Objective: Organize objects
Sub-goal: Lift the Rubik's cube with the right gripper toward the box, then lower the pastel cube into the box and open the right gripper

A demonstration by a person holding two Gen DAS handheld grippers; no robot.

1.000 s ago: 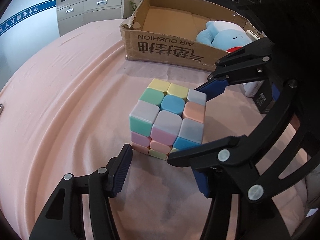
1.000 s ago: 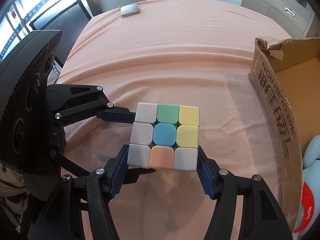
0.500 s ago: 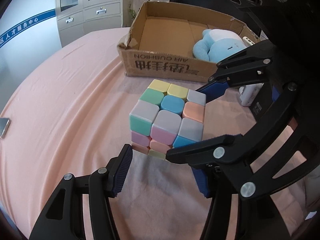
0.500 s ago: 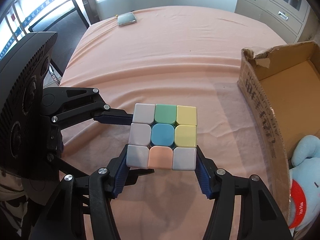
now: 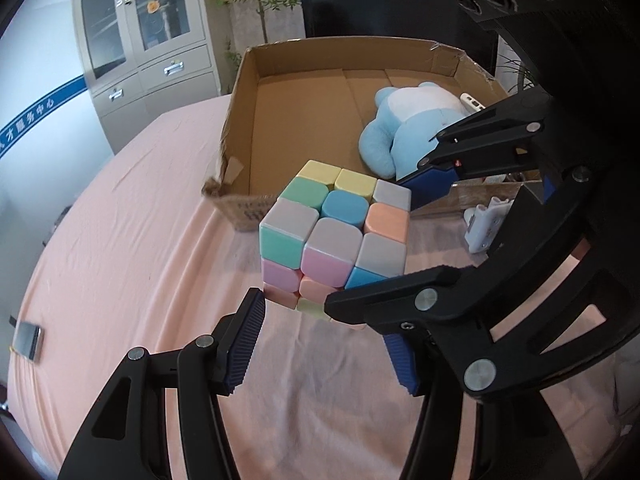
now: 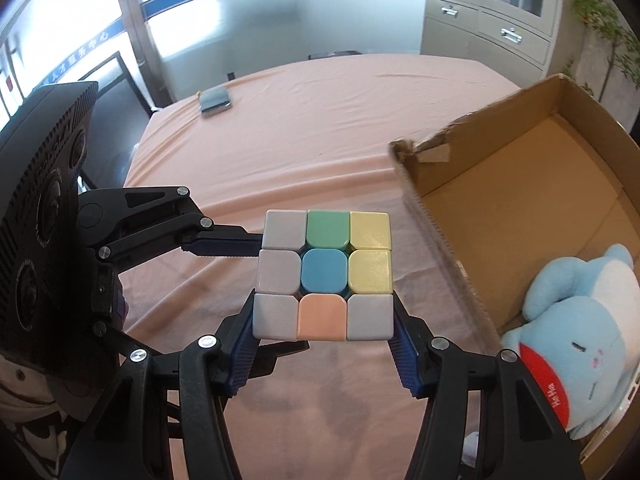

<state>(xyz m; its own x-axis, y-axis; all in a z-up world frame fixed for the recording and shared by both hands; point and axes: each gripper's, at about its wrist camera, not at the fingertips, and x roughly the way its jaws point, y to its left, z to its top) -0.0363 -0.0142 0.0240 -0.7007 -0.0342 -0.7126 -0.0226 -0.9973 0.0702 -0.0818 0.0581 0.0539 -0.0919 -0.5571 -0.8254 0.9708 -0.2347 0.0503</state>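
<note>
Above the bench: puzzle cube hung just short of the cardboard box at 2 o'clock.
Jaws: right gripper and left gripper, half-open, both clamped the cube.
Risk: uneven pulls could twist it free.

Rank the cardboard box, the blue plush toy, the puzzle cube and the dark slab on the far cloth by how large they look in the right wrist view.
1. cardboard box
2. blue plush toy
3. puzzle cube, enlarged by nearness
4. dark slab, far off, so unsure
</note>
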